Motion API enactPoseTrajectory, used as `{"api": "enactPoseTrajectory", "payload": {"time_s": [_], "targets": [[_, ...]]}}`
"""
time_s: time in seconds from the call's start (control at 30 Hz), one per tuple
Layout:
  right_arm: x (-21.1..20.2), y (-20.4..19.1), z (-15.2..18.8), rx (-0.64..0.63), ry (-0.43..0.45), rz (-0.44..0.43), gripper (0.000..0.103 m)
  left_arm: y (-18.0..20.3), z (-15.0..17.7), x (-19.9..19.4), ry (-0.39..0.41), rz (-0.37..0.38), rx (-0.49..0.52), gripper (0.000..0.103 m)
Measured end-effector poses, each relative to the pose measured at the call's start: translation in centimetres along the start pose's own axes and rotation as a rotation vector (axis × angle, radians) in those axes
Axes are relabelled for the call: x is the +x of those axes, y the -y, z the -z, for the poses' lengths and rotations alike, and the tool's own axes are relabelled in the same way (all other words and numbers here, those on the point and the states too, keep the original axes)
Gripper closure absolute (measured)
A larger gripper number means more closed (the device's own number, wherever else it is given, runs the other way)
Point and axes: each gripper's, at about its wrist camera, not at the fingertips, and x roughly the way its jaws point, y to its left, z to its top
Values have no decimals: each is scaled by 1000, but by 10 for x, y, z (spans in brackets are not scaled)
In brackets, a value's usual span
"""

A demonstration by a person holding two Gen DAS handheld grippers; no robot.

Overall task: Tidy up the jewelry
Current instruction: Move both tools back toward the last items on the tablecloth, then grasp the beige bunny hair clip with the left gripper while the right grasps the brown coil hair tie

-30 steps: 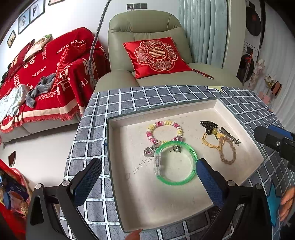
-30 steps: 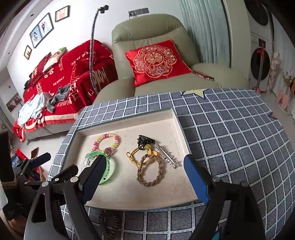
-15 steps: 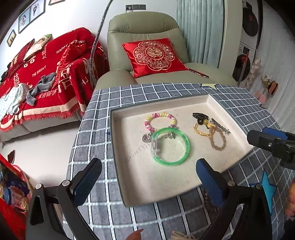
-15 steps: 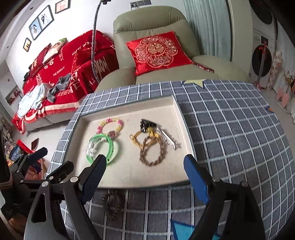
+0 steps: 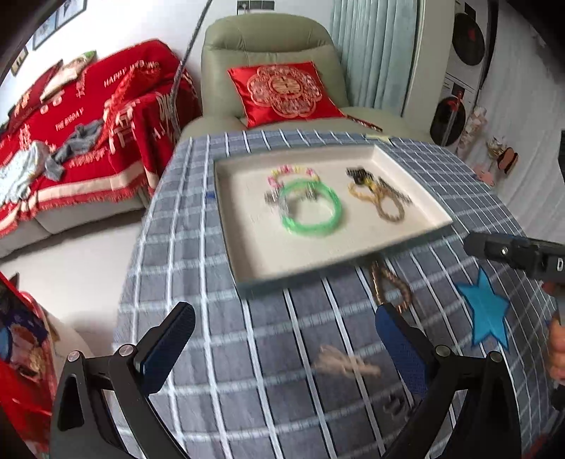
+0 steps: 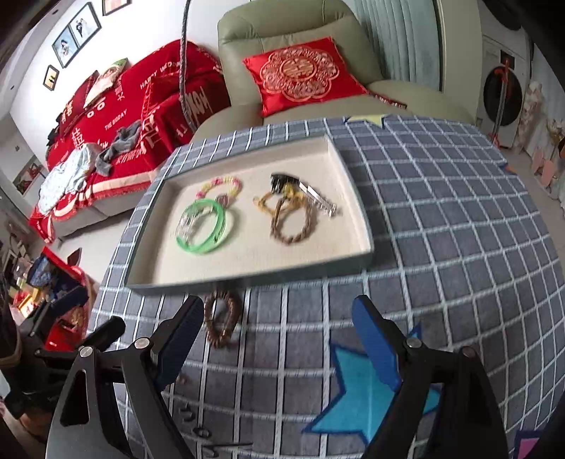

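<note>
Both hand-held grippers, left [image 5: 282,339] and right [image 6: 279,335], hang wide open over the bench [image 6: 459,219] with nothing in them. Bench has a blue-grey checked cloth with a blue star [image 6: 360,399] on it. A brown bead bracelet [image 6: 222,317] lies just outside the tray [image 6: 353,197]. Green bangle [image 6: 203,226], pastel bracelet and braided bits sit inside. Behind: green armchair [image 6: 282,31] with a red cushion [image 6: 300,74], sofa under a red throw [image 6: 116,106].

Cream tray [image 6: 353,197] on a checked tablecloth [image 6: 459,219], green bangle [image 6: 203,229] beside a braided brown bracelet [image 6: 293,226] inside it, dark beaded bracelet [image 6: 223,317] just outside its near edge (slightly blurred), right gripper [image 6: 279,335] spread wide and empty, blue star [image 6: 356,399] below.
</note>
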Motion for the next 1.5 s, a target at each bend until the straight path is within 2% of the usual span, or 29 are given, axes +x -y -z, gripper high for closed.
{"api": "enactPoseTrajectory", "payload": {"time_s": [0.13, 0.27, 0.53, 0.6, 0.87, 1.0, 1.13, 1.2, 1.33, 1.5], "targets": [[6, -4, 12, -2, -44, -5, 15, 5, 23, 9, -62, 4, -9, 0], [16, -11, 19, -9, -82, -15, 15, 7, 37, 17, -120, 13, -86, 0], [45, -25, 18, -45, -149, -5, 17, 9, 43, 31, -171, -31, -219, 0], [52, -25, 17, -52, -166, -7, 28, 11, 44, 35, -175, -43, -236, 0], [71, -32, 11, -99, -231, -17, 44, 18, 43, 38, -178, -83, -259, 0], [80, -37, 12, -141, -263, 5, 56, 22, 40, 39, -175, -105, -253, 0], [82, -44, 13, -215, -269, 77, 74, 28, 38, 41, -181, -122, -238, 0], [82, -45, 14, -233, -267, 93, 89, 30, 38, 43, -191, -128, -229, 1], [78, -37, 14, -199, -258, 66, 91, 35, 37, 44, -200, -159, -196, 4], [71, -26, 17, -166, -239, 41, 91, 41, 36, 41, -195, -149, -161, 18]]}}
